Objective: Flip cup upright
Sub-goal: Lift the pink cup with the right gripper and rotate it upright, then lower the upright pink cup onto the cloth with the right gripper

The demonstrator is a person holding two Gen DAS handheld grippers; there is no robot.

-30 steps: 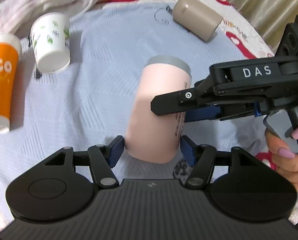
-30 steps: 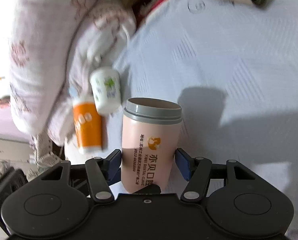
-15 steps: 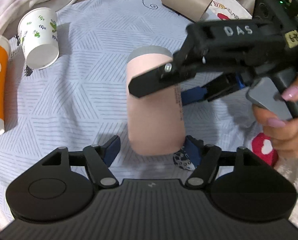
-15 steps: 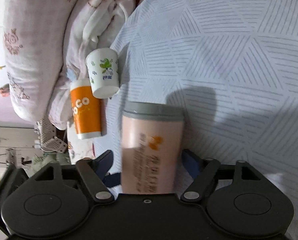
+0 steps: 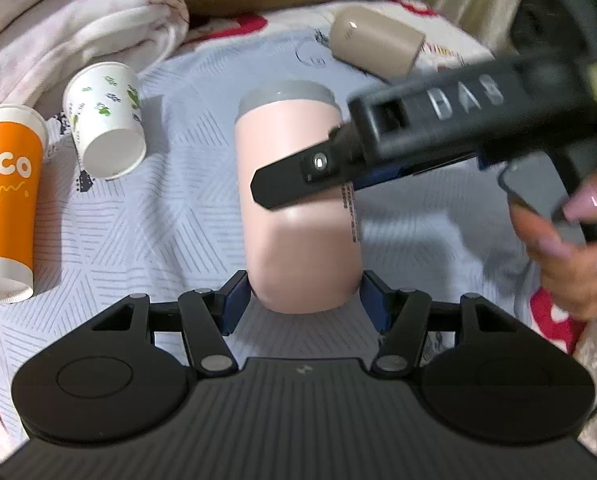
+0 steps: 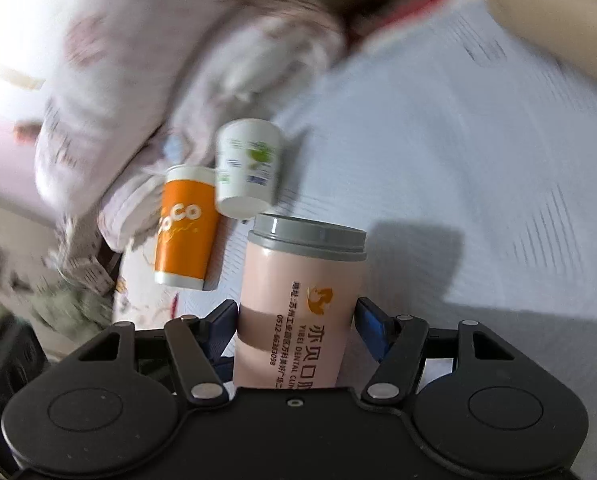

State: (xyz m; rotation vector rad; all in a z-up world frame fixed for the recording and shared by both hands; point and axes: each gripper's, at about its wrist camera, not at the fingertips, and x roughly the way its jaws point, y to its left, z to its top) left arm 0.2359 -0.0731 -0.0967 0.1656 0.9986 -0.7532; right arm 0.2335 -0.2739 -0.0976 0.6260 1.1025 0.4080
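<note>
A pink cup (image 5: 298,208) with a grey rim and printed orange logo is held off the bed cloth. My right gripper (image 6: 296,320) is shut on the pink cup (image 6: 298,312), its blue pads pressed on both sides, grey rim pointing away from the camera. In the left wrist view the right gripper's black fingers (image 5: 298,176) cross the cup's middle. My left gripper (image 5: 304,300) is open, its blue pads on either side of the cup's closed base; I cannot tell whether they touch it.
An orange paper cup (image 5: 6,208) and a white leaf-print paper cup (image 5: 106,120) lie on their sides at the left. A beige cup (image 5: 374,44) lies at the back. Bunched pink bedding (image 5: 78,28) is at the back left. The patterned grey cloth (image 5: 158,232) covers the bed.
The right gripper has swung with the pink cup, and the right wrist view is now blurred. The left gripper's pads have come up close beside the cup's base.
</note>
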